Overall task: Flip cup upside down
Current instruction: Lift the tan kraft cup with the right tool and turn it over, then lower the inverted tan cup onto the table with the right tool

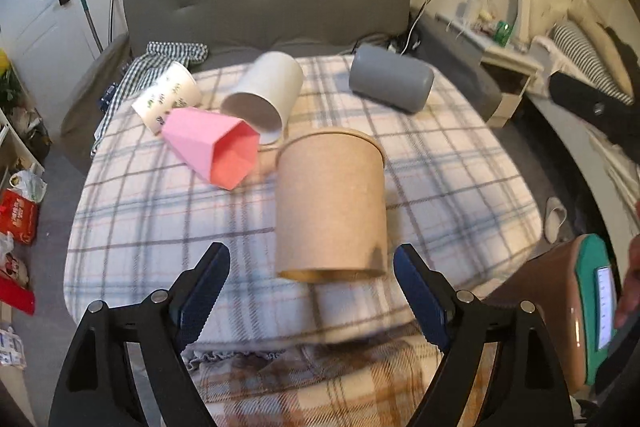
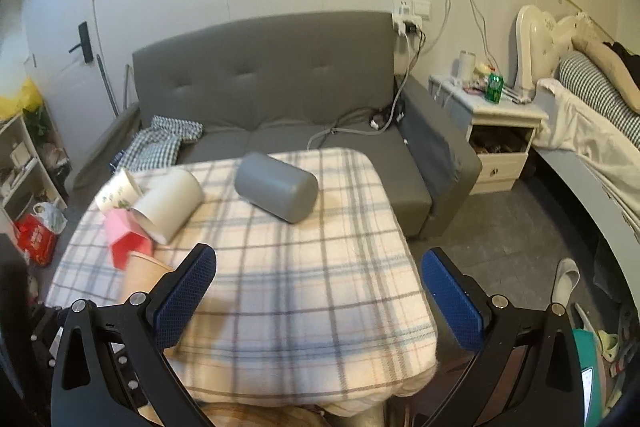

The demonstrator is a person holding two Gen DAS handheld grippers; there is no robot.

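A brown paper cup [image 1: 332, 207] is on the plaid-covered table [image 1: 160, 227], its rolled rim at the top and far side; it looks blurred. My left gripper [image 1: 312, 291] is open, its blue-padded fingers on either side of the cup's near end without touching it. In the right wrist view the same cup [image 2: 142, 273] shows partly behind my left finger pad. My right gripper [image 2: 318, 291] is open and empty above the table's near right part.
A pink paper cup [image 1: 216, 151], a white cup [image 1: 266, 95], a printed cup [image 1: 168, 97] and a grey cup [image 1: 390, 79] lie on their sides farther back. A grey sofa [image 2: 260, 83] stands behind the table. A nightstand [image 2: 500, 139] and bed are at right.
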